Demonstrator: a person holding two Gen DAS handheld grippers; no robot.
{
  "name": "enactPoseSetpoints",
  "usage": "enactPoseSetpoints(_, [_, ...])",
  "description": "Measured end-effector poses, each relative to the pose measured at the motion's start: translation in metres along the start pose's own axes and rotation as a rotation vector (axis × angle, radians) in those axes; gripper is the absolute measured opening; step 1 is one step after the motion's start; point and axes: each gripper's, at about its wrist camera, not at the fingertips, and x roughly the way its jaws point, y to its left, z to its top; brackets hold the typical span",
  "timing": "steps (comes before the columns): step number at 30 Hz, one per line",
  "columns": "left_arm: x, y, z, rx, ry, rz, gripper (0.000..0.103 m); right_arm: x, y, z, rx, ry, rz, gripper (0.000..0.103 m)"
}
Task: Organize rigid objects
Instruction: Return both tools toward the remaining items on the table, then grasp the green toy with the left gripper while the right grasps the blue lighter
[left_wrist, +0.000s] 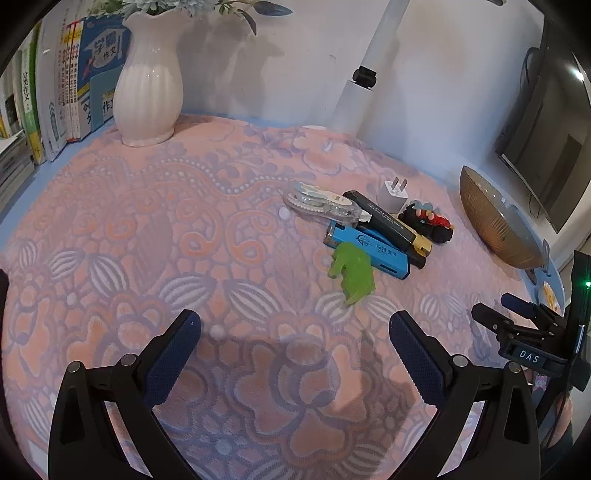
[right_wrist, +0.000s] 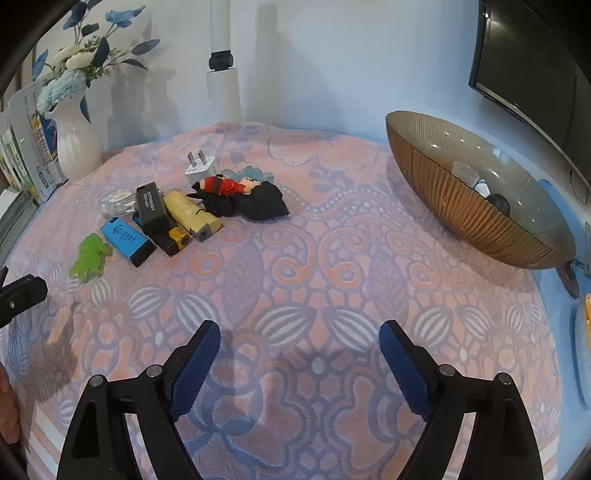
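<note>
A cluster of small objects lies on the pink patterned cloth: a green toy animal (left_wrist: 352, 271) (right_wrist: 89, 258), a blue lighter-like block (left_wrist: 367, 249) (right_wrist: 127, 240), a black and yellow stick (left_wrist: 388, 221) (right_wrist: 162, 225), a pale yellow block (right_wrist: 192, 216), a clear correction-tape dispenser (left_wrist: 321, 203) (right_wrist: 118, 201), a white plug (left_wrist: 393, 194) (right_wrist: 199, 168) and a dark figurine with red (left_wrist: 430, 221) (right_wrist: 240, 195). My left gripper (left_wrist: 295, 325) hovers open just short of the green toy. My right gripper (right_wrist: 299, 336) is open over bare cloth, with the pile far to its upper left.
A ribbed brown glass bowl (right_wrist: 461, 199) (left_wrist: 495, 221) holding a few small items stands at the right. A white vase (left_wrist: 149, 85) (right_wrist: 75, 140) with flowers and a row of books (left_wrist: 55, 96) stand at the back left. A white pole (right_wrist: 223, 85) rises behind; a dark monitor (right_wrist: 535, 66) hangs at right.
</note>
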Motion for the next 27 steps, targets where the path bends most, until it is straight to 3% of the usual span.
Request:
enactPoseSetpoints(6, [-0.004, -0.01, -0.003, 0.063, -0.02, -0.011, 0.102, 0.0, 0.002, 0.0, 0.005, 0.003, -0.006, 0.087])
enactPoseSetpoints(8, [-0.003, -0.013, -0.003, 0.076, 0.006, -0.02, 0.101, -0.001, 0.004, 0.0, -0.005, 0.012, 0.01, 0.087])
enactPoseSetpoints(11, [-0.009, -0.018, 0.001, 0.063, 0.07, -0.094, 0.1, 0.0, 0.006, 0.002, -0.018, 0.094, 0.147, 0.083])
enactPoseSetpoints(13, [-0.02, -0.028, 0.011, 0.095, 0.046, -0.082, 0.1, -0.002, 0.009, 0.006, -0.002, 0.164, 0.315, 0.069])
enactPoseSetpoints(15, [-0.022, -0.042, 0.022, 0.158, 0.017, -0.056, 0.098, -0.006, 0.022, 0.016, -0.04, 0.188, 0.383, 0.063])
enactPoseSetpoints(17, [-0.012, -0.051, 0.029, 0.227, 0.017, -0.035, 0.081, -0.007, 0.038, 0.026, -0.108, 0.17, 0.373, 0.057])
enactPoseSetpoints(19, [0.004, -0.054, 0.031, 0.256, 0.055, -0.033, 0.072, -0.002, 0.051, 0.031, -0.155, 0.165, 0.361, 0.049])
enactPoseSetpoints(27, [0.042, -0.034, 0.033, 0.178, 0.114, -0.088, 0.066, 0.037, 0.079, 0.045, -0.243, 0.129, 0.384, 0.046])
